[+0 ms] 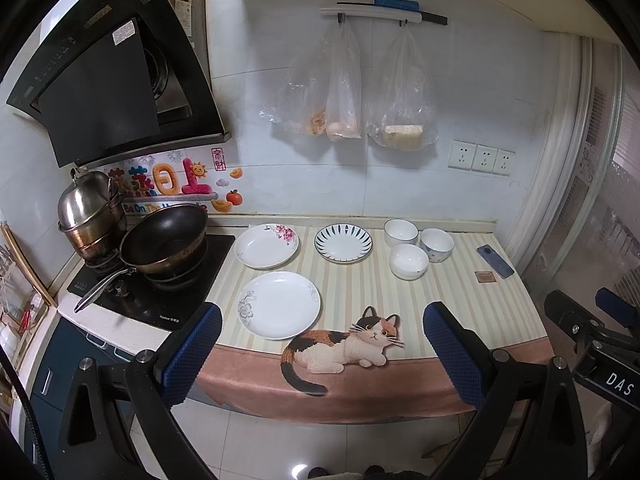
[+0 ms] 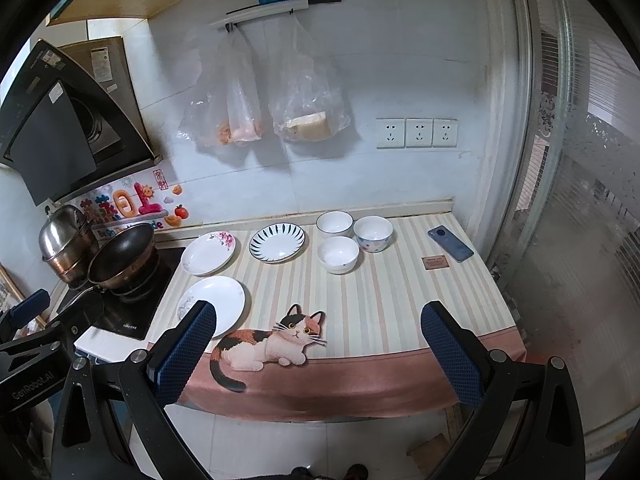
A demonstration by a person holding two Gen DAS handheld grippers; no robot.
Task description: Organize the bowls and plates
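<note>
Three plates lie on the striped cloth: a white plate with a grey flower [image 1: 279,304] [image 2: 218,300] nearest, a pink-flower plate [image 1: 266,245] [image 2: 208,253] behind it, and a blue-striped plate [image 1: 343,242] [image 2: 277,242]. Three white bowls stand to the right: a back-left bowl [image 1: 401,233] [image 2: 334,224], a back-right bowl [image 1: 437,244] [image 2: 373,233] and a front bowl [image 1: 409,261] [image 2: 338,254]. My left gripper [image 1: 322,352] and my right gripper [image 2: 318,354] are both open and empty, held in front of the counter edge.
A gas stove with a black wok [image 1: 164,238] and a steel pot [image 1: 90,212] stands at the left. A phone [image 1: 495,261] [image 2: 450,243] and a small brown card [image 2: 434,262] lie at the right. Plastic bags [image 1: 344,92] hang on the wall. A cat picture [image 2: 272,344] marks the cloth's front edge.
</note>
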